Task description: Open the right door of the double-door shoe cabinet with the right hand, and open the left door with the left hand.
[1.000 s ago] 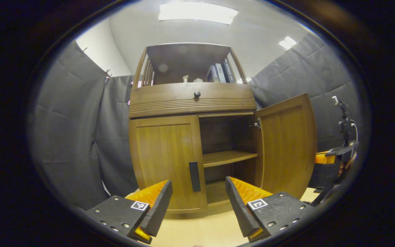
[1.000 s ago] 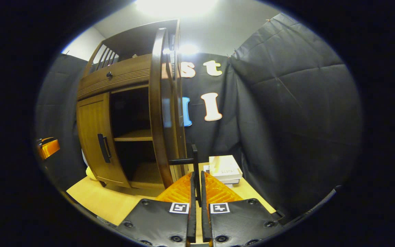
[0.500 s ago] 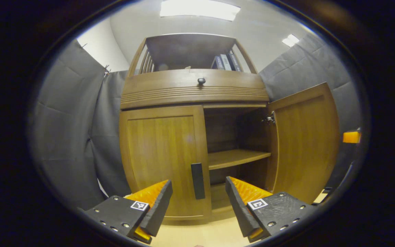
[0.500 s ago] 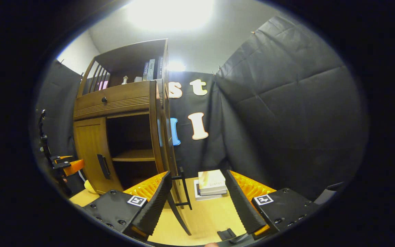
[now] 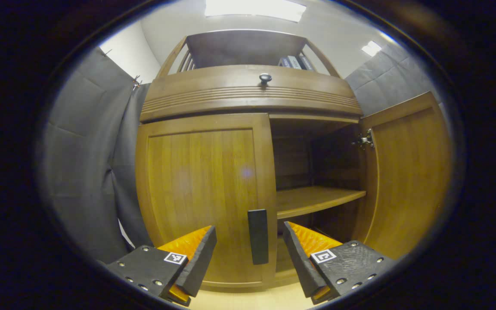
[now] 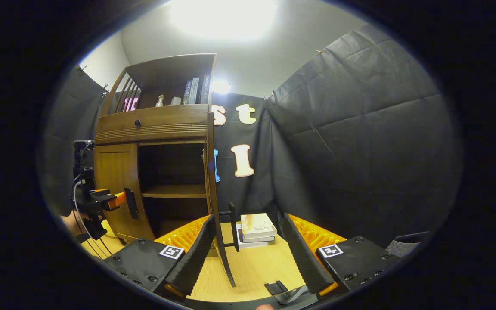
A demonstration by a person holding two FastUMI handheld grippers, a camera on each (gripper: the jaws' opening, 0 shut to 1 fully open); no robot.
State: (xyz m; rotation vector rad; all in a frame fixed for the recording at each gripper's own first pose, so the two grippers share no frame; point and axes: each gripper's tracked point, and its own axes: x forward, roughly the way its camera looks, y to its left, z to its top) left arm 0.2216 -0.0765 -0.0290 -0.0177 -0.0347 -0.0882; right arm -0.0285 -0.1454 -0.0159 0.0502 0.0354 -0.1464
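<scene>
Jaws are standing wide on both grippers, holding nothing, with the left door's handle lying in line between the left gripper's fingers.

Judging by that line-up, the left gripper is squaring itself to the dark vertical handle at the inner edge of the left door so that its fingers can straddle it; the handle is looking near but apart from both fingers, and the door is sitting shut against the shoe cabinet. Beside it the right door is standing swung out, baring the inner shelf, so that half of the task appears done. The right gripper is waiting clear of that door's edge, its handle apart from the fingers, likely leaving room. Books are lying stacked on the floor behind the door.
</scene>
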